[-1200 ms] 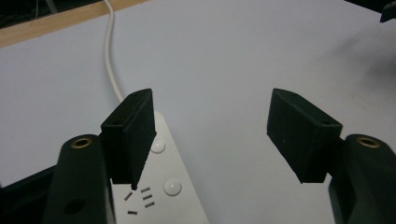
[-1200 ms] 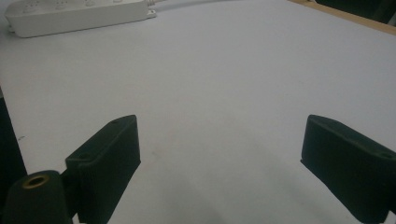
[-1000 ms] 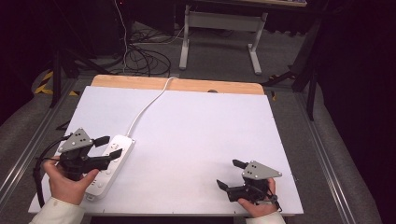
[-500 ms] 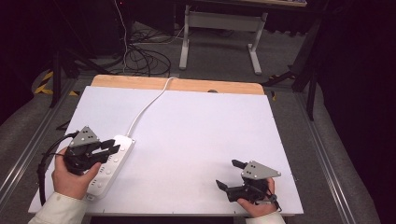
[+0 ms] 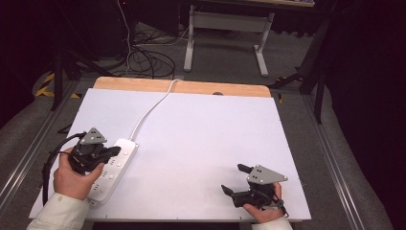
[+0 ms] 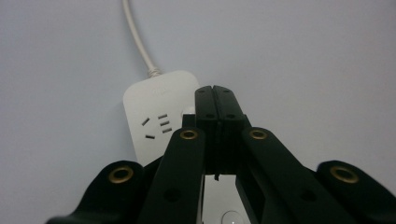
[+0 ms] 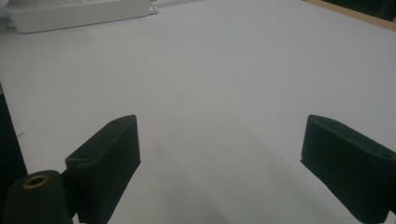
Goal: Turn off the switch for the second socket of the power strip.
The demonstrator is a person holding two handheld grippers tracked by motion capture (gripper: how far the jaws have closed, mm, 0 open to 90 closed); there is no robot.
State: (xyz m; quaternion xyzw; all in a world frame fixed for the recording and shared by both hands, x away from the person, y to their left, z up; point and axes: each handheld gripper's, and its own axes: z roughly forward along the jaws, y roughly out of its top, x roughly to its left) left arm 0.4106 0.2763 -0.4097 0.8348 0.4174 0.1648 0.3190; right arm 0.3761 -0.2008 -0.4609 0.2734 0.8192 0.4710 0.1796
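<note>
A white power strip (image 5: 117,165) lies near the table's left front, and its white cable (image 5: 151,110) runs off over the far edge. My left gripper (image 5: 112,150) hovers over the strip's cable end with its jaws shut and nothing between them. In the left gripper view the closed gripper (image 6: 215,93) covers part of the power strip (image 6: 149,107), one socket showing beside it and the cable (image 6: 135,37) leading away. My right gripper (image 5: 232,178) rests open at the front right on the bare white surface. In the right gripper view the power strip (image 7: 79,14) is far off.
The white tabletop (image 5: 201,134) has a wooden strip (image 5: 191,87) along its far edge. Metal rails (image 5: 330,158) run along both sides. Beyond the table are floor cables (image 5: 143,57) and a desk frame (image 5: 230,28).
My left gripper has shifted slightly farther along the power strip, and its jaws look closer together than a second ago. The right gripper has barely moved.
</note>
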